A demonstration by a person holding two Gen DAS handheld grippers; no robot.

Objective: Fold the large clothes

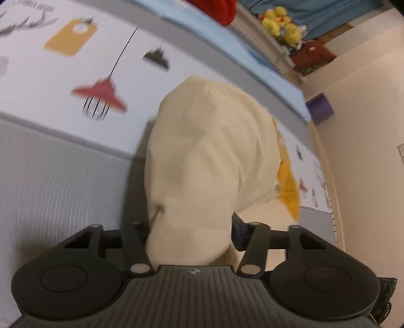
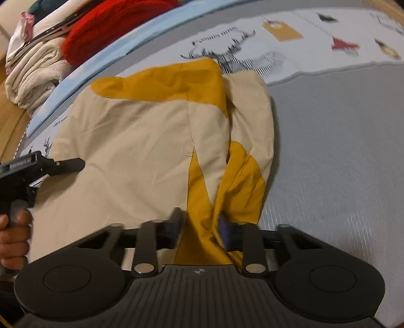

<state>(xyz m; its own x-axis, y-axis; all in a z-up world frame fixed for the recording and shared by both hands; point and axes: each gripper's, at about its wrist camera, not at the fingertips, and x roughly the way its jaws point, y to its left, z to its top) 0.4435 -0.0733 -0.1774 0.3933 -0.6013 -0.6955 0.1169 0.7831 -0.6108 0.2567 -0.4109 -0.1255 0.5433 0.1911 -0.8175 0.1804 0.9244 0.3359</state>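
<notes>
Item: cream and mustard garment [image 2: 141,141], large, lying partly spread on a bed cover [image 2: 328,156] that is grey near the cameras and white with printed lamps, tags and a deer farther off. Condition: cream panels with mustard-yellow patches at the far edge and down the near right side; right-hand portion bunched into vertical folds, left portion lying flatter. Right gripper [image 2: 202,227]: jaws narrowed onto a gathered strip of mustard cloth at the garment's near edge, the fabric passing between the two blue-padded fingers [image 2: 224,232] and pinched there; outlines blurred. Left gripper [image 1: 189,227]: a thick bulge of cream cloth fills the space between its fingers and hides most of them; only one dark blue pad [image 1: 238,227] shows at the right, against the cloth, so the grip appears closed on the fabric, though contact on the hidden side cannot be confirmed. In the right wrist view the left gripper [image 2: 73,164] reaches the garment's left edge, a hand [image 2: 15,234] around its handle. Surroundings: red fabric [image 2: 113,27] and a stack of folded pale cloths [image 2: 32,73] beyond the far edge of the bed; yellow plush toys [image 1: 280,22] on a far surface; light blue border [image 1: 222,53] along the bed's far side.
</notes>
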